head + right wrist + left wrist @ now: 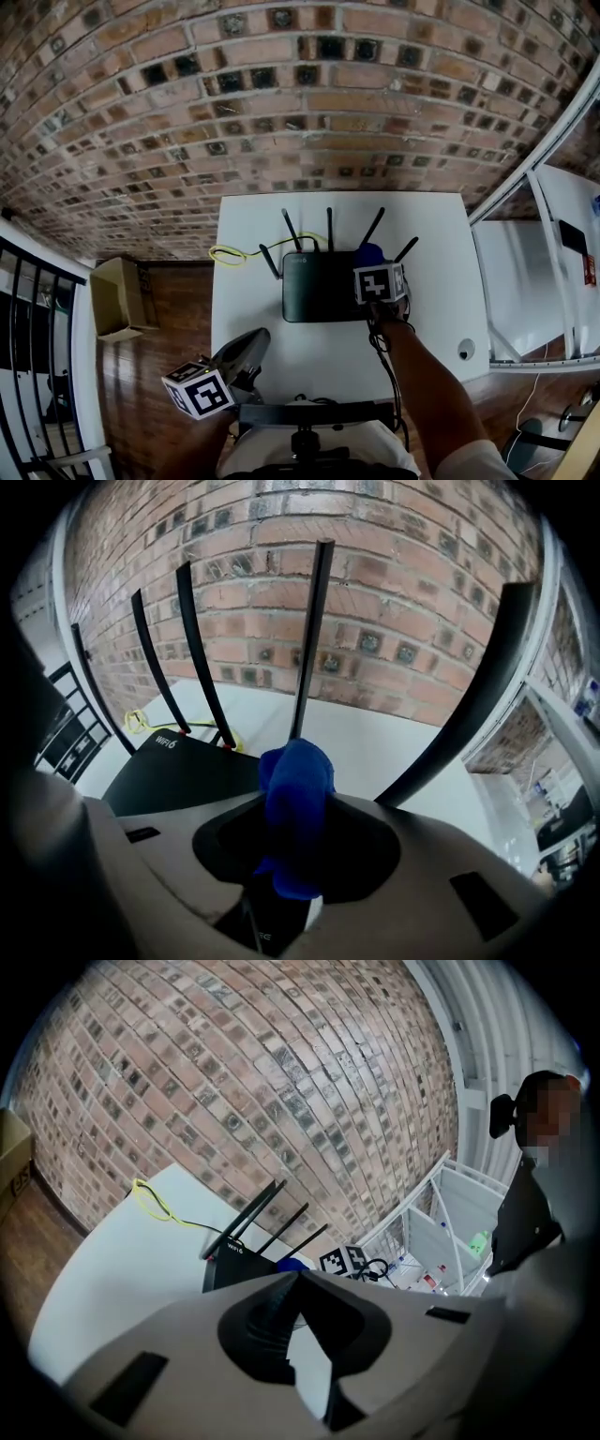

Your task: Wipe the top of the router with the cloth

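Table (248, 234): right gripper (298, 803) clamps cloth (295, 766) at router (319, 292) corner.

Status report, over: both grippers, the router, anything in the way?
Left gripper shut, empty, off the router. Right gripper shut on blue cloth at router's right rear corner. Antennas upright close ahead of cloth; yellow cable behind, clear.

Router (319, 286) at the centre of the table (431, 234), its antennas along the rear edge toward the brick wall (281, 103); cable (230, 254) on the table at the router's left rear. Cloth (368, 253), between the jaws of the right gripper (375, 270), over the router's right rear corner. Left gripper (255, 339) above the table's near left edge, apart from the router; box (117, 298) on the floor left of the table.
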`<state>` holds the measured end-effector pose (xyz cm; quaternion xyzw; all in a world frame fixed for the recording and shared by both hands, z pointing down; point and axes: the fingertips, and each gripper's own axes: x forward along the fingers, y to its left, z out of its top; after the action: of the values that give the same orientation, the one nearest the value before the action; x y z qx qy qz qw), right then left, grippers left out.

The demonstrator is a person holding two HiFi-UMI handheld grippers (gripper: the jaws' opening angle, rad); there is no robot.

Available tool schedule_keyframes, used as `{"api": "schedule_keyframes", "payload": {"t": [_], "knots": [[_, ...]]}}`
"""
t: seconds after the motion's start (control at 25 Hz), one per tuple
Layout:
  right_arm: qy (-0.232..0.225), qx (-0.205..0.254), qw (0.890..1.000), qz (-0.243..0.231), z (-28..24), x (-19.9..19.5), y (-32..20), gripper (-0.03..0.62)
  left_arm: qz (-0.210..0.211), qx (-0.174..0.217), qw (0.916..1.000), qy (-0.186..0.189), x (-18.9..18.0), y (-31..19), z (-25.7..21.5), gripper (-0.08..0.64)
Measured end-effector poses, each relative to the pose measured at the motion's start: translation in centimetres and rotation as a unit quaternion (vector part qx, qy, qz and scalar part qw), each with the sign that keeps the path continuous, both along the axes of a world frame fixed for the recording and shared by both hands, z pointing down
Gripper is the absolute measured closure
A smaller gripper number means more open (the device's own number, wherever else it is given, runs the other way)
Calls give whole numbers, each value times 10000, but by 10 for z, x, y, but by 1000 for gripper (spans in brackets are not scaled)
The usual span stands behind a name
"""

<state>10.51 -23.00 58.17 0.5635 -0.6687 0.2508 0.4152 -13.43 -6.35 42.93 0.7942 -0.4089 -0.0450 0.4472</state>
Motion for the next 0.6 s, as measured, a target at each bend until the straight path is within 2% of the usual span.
{"api": "schedule_keyframes", "payload": {"t": [0.24,0.6], "knots": [[111,148,9998,25,-16,-4,3,448,1,-1,10000,-33,-3,2,-1,535],[-96,418,9990,-111,-26,-19,5,448,30,87,10000,-10,-9,3,-1,535]]}}
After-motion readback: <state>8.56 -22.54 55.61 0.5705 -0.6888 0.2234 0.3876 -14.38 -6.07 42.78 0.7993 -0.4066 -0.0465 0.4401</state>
